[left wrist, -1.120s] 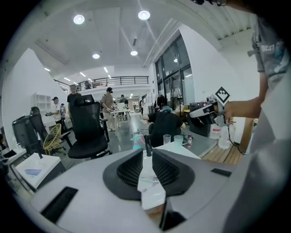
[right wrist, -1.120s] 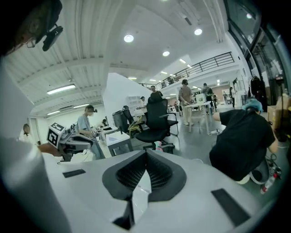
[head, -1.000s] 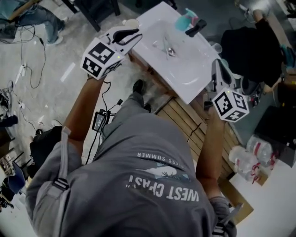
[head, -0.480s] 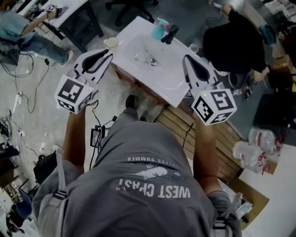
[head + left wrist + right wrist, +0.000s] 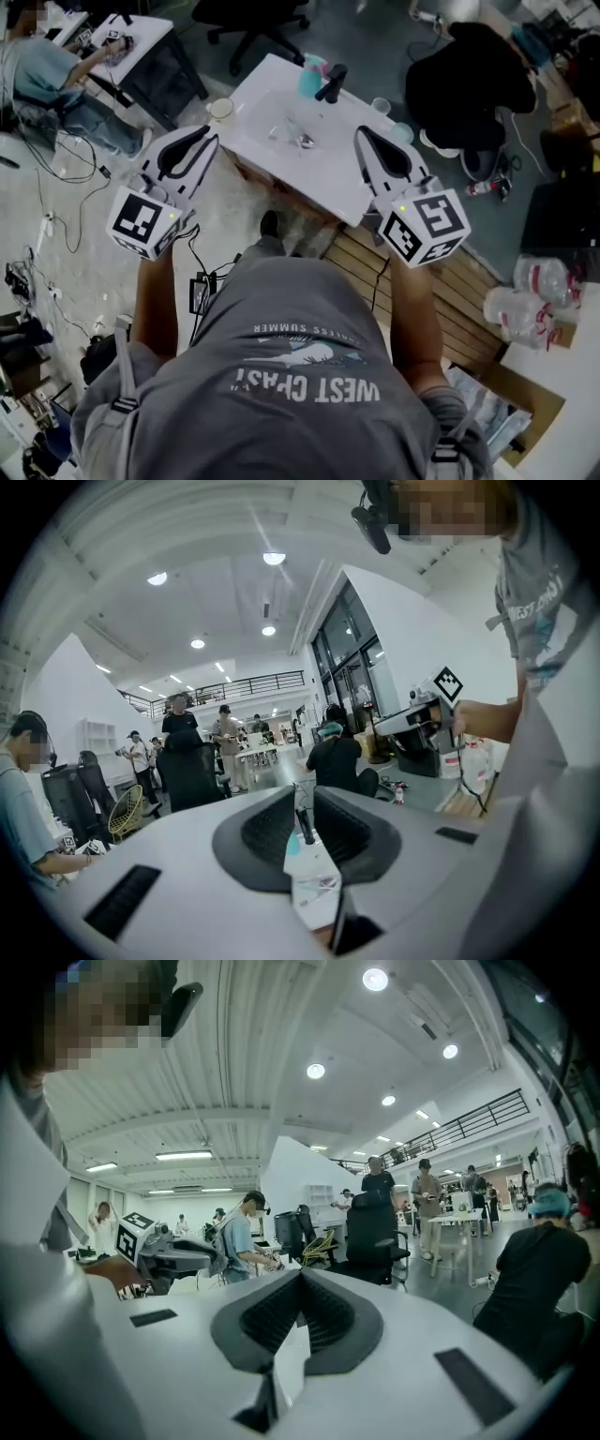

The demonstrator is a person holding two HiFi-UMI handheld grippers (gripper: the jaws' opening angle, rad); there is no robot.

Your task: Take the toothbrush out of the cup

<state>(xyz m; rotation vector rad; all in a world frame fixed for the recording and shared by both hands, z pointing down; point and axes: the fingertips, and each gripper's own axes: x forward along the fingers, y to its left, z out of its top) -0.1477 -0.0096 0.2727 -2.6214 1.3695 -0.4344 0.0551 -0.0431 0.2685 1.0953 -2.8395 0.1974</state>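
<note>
Since a second ago the left gripper (image 5: 204, 142) has drawn back off the left corner of the counter (image 5: 349, 184), and the right gripper (image 5: 364, 137) has come in from its right edge.

At the far left, open grey floor (image 5: 84, 141) is lying free, with cables (image 5: 58, 192) trailing across it. The left gripper is hanging over that floor, just beside the counter's left edge. Its jaws are standing apart with nothing between them, and its own view is looking through the gap at the counter. A small pale cup (image 5: 222, 109) is sitting on the left corner.

At the counter's far edge the teal cup (image 5: 310, 77) is standing upright, just beside the black faucet (image 5: 333, 84). The toothbrush is too small to pick out; only a pale bit is showing at the cup's rim. A black office chair (image 5: 246, 14) is standing beyond that edge.

The right gripper is hovering over the counter's right part with its jaws pressed together and nothing in them. Wooden slats (image 5: 441, 291) are showing below the near right edge. A seated person in black (image 5: 459, 84) is crowding the right side, and water bottles (image 5: 517, 309) are lying further right.

The grey shirt (image 5: 281, 403) is showing "WEST COAST" and, smaller, "SUMMER", upside down from the head view.
</note>
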